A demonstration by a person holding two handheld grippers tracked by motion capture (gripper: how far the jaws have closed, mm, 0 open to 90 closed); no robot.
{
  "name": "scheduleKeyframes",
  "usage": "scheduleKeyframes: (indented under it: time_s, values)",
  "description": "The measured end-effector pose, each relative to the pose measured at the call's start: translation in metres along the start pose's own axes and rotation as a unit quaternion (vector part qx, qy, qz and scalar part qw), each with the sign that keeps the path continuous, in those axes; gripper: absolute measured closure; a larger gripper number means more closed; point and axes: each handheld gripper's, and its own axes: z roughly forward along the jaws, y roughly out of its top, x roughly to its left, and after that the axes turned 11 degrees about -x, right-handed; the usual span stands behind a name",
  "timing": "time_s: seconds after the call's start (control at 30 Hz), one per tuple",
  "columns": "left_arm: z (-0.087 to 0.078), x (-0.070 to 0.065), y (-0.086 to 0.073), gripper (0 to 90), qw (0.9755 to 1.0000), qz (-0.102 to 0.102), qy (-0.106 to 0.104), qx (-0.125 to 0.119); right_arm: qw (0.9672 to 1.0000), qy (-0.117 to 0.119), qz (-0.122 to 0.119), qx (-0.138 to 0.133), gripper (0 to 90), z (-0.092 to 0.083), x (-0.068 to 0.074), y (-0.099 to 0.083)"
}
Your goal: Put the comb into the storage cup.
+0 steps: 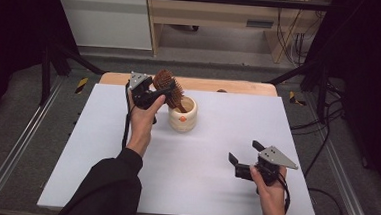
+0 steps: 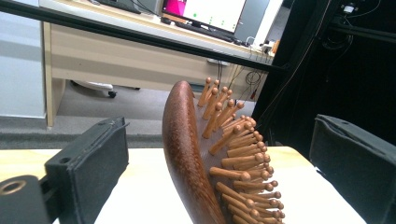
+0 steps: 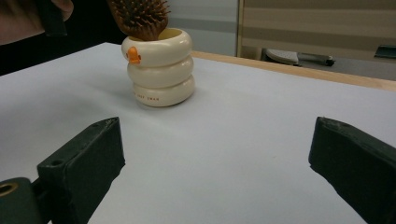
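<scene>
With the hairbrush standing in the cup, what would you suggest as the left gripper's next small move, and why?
Probably draw the left gripper straight back from the hairbrush. Its jaws stand wide, clear of the brush head on both sides, and the brush already rests handle-down in the cream cup, so nothing needs holding.

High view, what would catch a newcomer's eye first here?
A brown wooden hairbrush stands handle-down in a cream ringed cup near the white table's far edge. The left gripper is at the brush head, jaws open with the brush between them, pads clear. The right gripper rests open at the near right.
</scene>
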Motion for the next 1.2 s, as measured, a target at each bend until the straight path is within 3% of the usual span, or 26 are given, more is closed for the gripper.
scheduleKeyframes:
  time_s: [1.2]
  values:
    - [-0.013,-0.007,0.007,3.5,0.9996,0.027,0.004,0.006,1.0,0.001,0.001,0.0,3.6,0.001,0.0,0.0]
